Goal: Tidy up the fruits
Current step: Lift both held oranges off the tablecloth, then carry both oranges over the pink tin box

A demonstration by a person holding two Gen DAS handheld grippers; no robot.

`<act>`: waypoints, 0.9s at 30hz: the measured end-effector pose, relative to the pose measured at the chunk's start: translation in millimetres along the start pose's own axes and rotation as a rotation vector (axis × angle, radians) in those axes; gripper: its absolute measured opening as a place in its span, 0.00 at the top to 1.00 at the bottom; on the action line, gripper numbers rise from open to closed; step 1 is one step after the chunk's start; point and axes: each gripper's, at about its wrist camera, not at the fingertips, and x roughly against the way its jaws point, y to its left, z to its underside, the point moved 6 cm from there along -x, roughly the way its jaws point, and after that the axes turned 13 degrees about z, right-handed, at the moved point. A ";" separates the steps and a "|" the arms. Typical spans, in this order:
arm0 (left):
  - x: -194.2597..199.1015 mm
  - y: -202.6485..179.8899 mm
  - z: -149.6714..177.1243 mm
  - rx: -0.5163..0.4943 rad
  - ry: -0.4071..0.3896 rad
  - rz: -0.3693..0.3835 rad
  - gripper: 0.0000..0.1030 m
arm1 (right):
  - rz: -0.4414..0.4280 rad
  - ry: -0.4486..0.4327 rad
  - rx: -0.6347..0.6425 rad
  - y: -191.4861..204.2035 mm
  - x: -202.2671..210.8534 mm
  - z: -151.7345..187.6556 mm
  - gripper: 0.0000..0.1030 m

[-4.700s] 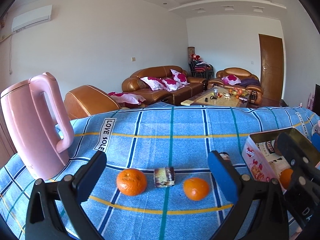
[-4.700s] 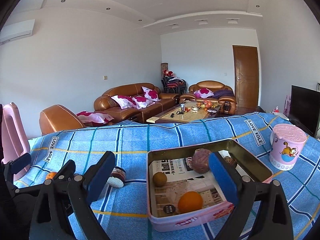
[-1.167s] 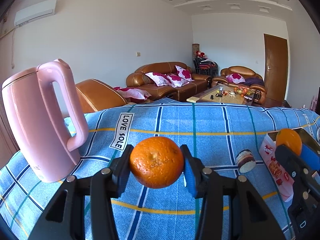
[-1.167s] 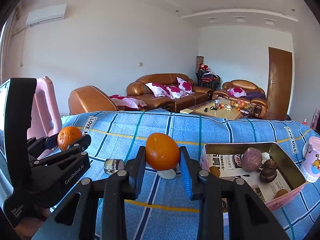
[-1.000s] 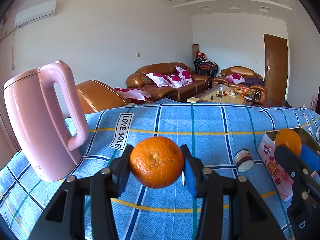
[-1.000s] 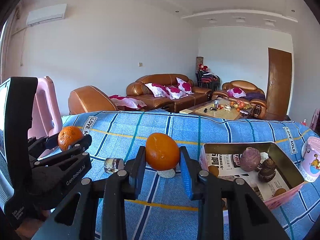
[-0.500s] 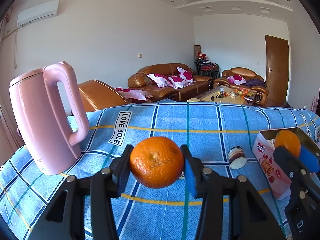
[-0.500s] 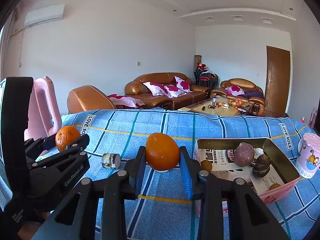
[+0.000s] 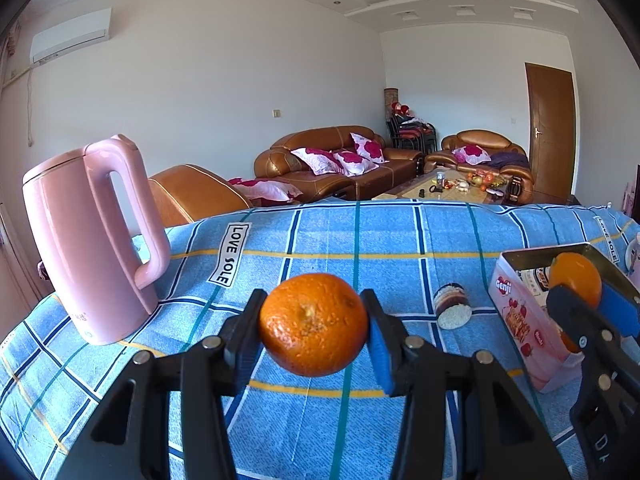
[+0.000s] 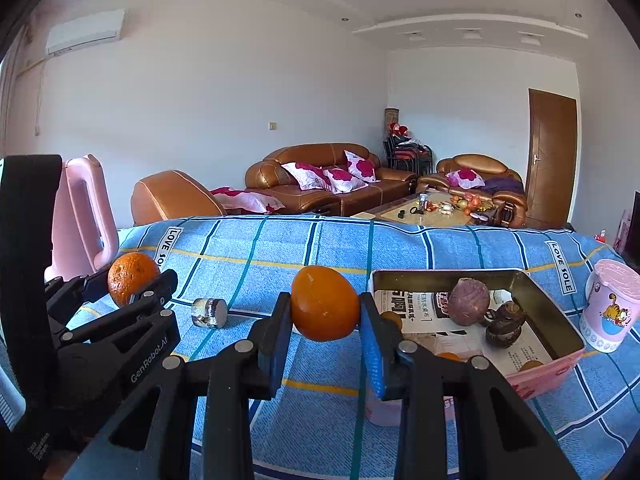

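Observation:
My left gripper [image 9: 313, 326] is shut on a rough-skinned orange [image 9: 313, 323], held above the blue checked tablecloth [image 9: 320, 240]. My right gripper [image 10: 324, 314] is shut on a smoother orange [image 10: 323, 303], also in the air, just left of the pink tin box [image 10: 560, 364]. The tin holds a purple round fruit [image 10: 469, 301], a dark brown fruit [image 10: 505, 324] and small orange fruits over printed paper. In the left wrist view the right gripper [image 9: 584, 304] with its orange [image 9: 574, 278] hangs in front of the tin [image 9: 520, 312]. The left gripper [image 10: 134, 284] and its orange [image 10: 132, 278] show at the left of the right wrist view.
A pink kettle [image 9: 88, 240] stands at the table's left. A small round jar [image 9: 451, 311] lies on its side between the grippers. A pink lidded cup [image 10: 610, 306] stands right of the tin. Sofas and a coffee table fill the room behind.
Both grippers have drifted sideways with their oranges; kettle, jar and tin have shifted left in both wrist views. The grips have not changed.

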 end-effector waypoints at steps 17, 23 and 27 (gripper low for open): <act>-1.5 -29.7 4.4 -0.017 0.024 0.019 0.53 | 0.051 -0.007 -0.005 -42.5 3.2 4.3 0.66; -5.6 -48.0 4.6 -0.018 0.035 0.047 0.53 | 0.073 -0.007 -0.012 -61.4 0.6 4.9 0.66; -6.6 -62.2 3.5 -0.033 0.038 0.065 0.53 | 0.090 -0.008 -0.015 -74.9 -2.0 5.5 0.66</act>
